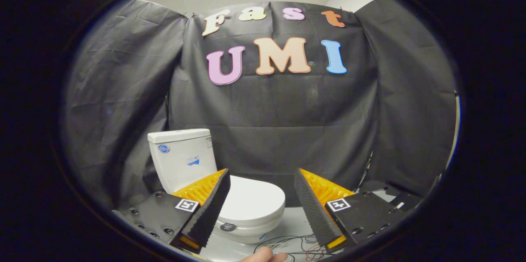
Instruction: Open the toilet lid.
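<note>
Booth floor (296, 223), one closed toilet (246, 204), two spread fingers (218, 196)

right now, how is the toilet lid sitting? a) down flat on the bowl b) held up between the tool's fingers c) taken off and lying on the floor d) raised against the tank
a: the toilet lid lies flat and closed over the bowl, in front of the tank, while the tool is open, its fingers spread apart and touching nothing.

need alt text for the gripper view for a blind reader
A white toilet with its lid down stands beyond the open tool, against the booth's black cloth wall. Loose wires lie on the floor beside it.
</note>
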The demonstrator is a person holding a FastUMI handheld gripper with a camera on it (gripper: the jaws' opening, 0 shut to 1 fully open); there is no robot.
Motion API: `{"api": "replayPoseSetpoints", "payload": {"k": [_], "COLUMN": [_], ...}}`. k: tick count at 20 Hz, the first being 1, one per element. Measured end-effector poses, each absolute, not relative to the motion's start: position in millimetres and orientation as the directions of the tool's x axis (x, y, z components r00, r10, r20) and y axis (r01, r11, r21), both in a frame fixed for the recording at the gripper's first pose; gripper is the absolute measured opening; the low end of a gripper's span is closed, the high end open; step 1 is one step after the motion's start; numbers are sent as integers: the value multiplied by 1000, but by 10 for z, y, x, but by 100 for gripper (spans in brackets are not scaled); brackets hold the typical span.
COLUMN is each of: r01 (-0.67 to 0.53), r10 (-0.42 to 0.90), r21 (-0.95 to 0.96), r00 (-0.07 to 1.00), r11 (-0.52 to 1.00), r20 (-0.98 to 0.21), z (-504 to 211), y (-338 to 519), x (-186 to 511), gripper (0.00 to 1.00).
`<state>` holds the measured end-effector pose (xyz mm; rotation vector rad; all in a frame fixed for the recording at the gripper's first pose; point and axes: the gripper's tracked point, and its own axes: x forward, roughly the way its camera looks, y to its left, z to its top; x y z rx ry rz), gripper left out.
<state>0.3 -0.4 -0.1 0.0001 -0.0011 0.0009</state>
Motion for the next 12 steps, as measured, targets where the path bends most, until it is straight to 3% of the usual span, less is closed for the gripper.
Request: {"api": "replayPoseSetpoints", "payload": {"k": [12], "r01": [-8], "r10": [8], "r21": [-5], "r00": [1000], "r11": [1000], "r20": [3], "z": [27], "y": [42], "x": [358], "gripper": [97]}}
